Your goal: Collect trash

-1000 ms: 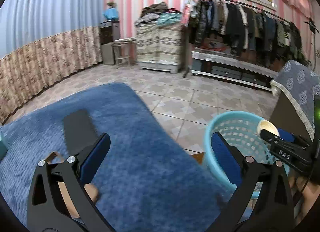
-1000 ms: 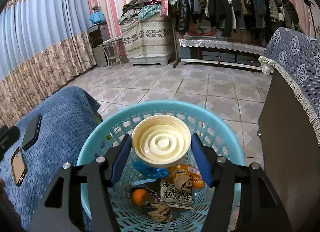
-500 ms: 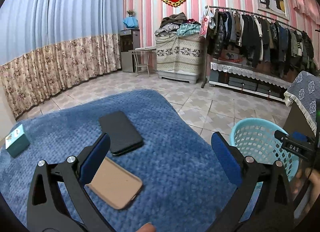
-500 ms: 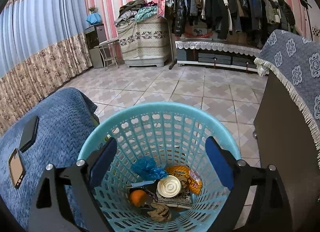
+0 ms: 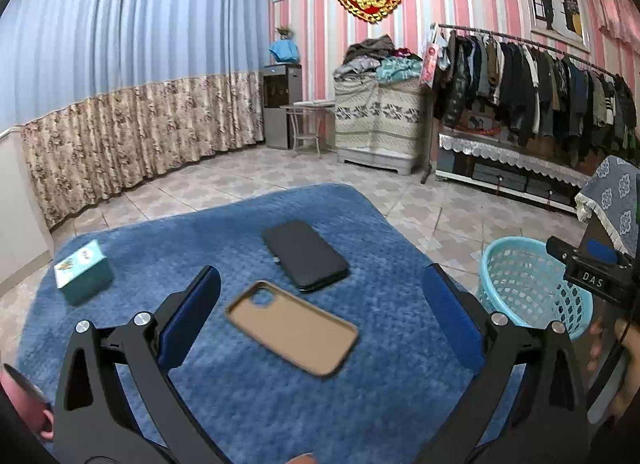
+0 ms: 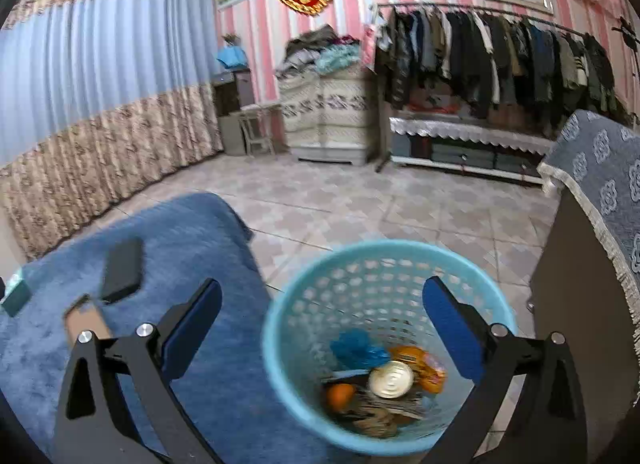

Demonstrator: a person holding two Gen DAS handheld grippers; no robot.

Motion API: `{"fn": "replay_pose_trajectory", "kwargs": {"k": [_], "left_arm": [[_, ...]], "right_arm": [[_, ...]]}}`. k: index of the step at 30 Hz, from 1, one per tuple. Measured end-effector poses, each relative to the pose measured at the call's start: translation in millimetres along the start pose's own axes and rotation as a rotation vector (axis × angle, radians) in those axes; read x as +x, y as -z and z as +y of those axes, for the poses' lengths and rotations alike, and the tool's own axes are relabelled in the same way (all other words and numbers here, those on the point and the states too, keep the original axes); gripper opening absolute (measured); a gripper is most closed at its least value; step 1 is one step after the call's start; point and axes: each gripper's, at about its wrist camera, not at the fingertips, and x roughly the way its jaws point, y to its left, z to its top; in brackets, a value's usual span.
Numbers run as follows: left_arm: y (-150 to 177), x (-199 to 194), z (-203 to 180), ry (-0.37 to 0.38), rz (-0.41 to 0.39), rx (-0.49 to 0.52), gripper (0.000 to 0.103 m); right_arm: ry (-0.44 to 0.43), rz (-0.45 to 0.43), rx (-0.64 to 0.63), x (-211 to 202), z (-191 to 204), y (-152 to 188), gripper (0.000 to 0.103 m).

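Hanging wide open, nothing between the pads, jaws just having spread: right tool (image 6: 322, 328). Sitting below and ahead: turquoise basket (image 6: 280, 352), holding a round lid (image 6: 391, 379), orange (image 6: 339, 396), wrappers. Lying leftward: blue blanket (image 6: 192, 232), dark phone (image 6: 122, 270).

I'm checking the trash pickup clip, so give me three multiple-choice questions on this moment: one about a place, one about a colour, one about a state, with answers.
1. Where does the round cream cup lie?
A. in the basket
B. on the blue blanket
C. on the tiled floor

2. What colour is the basket?
A. red
B. light blue
C. black

3. How is the right claw?
A. shut on the cup
B. shut on a phone
C. open and empty

Answers:
1 A, the cup sits among the other trash at the basket's bottom.
2 B, its perforated wall and rim are light blue.
3 C, its jaws have just been opening and stand wide apart with nothing between them.
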Motion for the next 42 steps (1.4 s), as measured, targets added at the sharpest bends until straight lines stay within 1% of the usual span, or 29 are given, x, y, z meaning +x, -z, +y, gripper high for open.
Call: {"fn": "replay_pose_trajectory", "kwargs": {"k": [5, 8, 12, 15, 18, 22, 26, 35, 42], "left_arm": [[8.9, -26.6, 29.6, -0.027, -0.015, -0.038, 0.098], [19.4, -40.3, 43.8, -0.084, -0.030, -0.043, 0.098], [35.2, -51.5, 57.3, -0.120, -0.012, -0.053, 0.098], [49.3, -58.7, 62.4, -0.162, -0.007, -0.056, 0.098], [60.0, -62.8, 68.5, -0.176, 0.001, -0.066, 0.098], [68.7, -66.0, 74.0, -0.183, 0.016, -0.096, 0.098], [70.5, -70.8, 73.3, -0.194, -0.007, -0.097, 0.098], [76.0, -72.0, 61.2, -0.186, -0.019, -0.055, 0.098], [76.0, -73.4, 56.0, -0.179, -0.029, -0.042, 0.098]], "right_arm": [[-0.049, -0.021, -0.039, -26.8, 39.2, 9.5, 0.098], [-0.078, -0.019, -0.083, -40.7, 58.8, 22.6, 0.098], [-0.114, -0.016, -0.147, -57.2, 83.2, 38.3, 0.098], [-0.145, -0.018, -0.185, -71.6, 97.4, 50.7, 0.098], [-0.164, -0.030, -0.213, -88.9, 107.0, 61.9, 0.098], [-0.188, -0.055, -0.201, -109.8, 109.4, 69.7, 0.098], [-0.188, -0.073, -0.170, -118.6, 106.3, 71.5, 0.098], [-0.207, -0.046, -0.125, -106.1, 99.0, 67.6, 0.098], [-0.230, -0.034, -0.148, -98.3, 104.8, 67.9, 0.098]]}}
